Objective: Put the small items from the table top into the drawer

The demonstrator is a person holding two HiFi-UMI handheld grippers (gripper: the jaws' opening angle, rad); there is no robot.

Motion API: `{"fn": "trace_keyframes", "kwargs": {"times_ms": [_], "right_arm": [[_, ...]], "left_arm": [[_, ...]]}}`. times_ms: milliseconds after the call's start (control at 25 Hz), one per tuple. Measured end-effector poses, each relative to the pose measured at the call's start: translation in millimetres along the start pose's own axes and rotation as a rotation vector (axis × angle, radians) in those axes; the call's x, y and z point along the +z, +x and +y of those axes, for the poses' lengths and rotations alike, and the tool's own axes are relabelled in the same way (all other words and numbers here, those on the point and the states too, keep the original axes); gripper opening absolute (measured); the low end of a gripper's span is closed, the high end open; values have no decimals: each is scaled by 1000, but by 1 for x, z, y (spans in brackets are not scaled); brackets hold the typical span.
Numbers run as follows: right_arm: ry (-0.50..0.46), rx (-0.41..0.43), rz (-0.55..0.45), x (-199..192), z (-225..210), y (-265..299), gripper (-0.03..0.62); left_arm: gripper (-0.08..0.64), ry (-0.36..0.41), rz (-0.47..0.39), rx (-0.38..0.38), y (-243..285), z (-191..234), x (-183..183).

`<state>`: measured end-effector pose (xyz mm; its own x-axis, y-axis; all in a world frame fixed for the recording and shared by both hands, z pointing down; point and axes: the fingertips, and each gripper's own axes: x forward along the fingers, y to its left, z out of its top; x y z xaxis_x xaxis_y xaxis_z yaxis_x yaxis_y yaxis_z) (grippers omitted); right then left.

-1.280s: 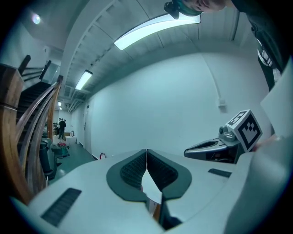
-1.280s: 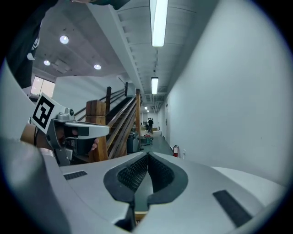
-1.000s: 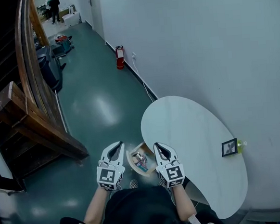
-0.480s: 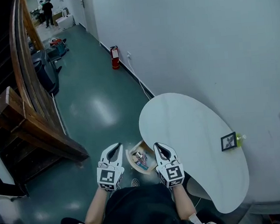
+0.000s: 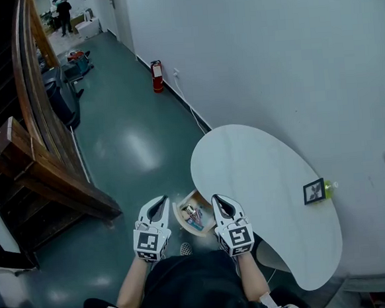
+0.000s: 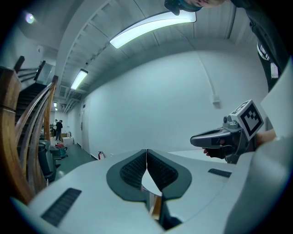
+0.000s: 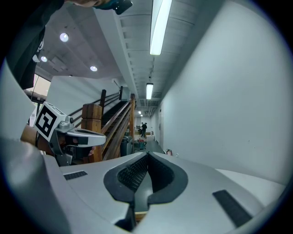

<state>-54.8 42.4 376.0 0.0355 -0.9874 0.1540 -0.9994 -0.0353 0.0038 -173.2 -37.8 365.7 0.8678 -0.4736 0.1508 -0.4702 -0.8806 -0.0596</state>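
The left tongs and right tongs are being held closed and empty, flanking the drawer at seven o'clock of the bench.

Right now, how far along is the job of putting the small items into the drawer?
Done: several items lie in the open drawer, and the table is nearly bare. In hand: nothing; the left tongs and right tongs are shut and empty. Left: a yellow-green item beside a black card at the table's far edge.
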Motion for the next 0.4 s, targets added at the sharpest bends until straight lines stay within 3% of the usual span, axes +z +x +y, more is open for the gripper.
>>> {"fn": "trace_keyframes", "kwargs": {"times_ms": [400], "right_arm": [[12, -14, 5, -8, -5, -10, 29]], "left_arm": [[20, 3, 14, -20, -2, -12, -6]]}}
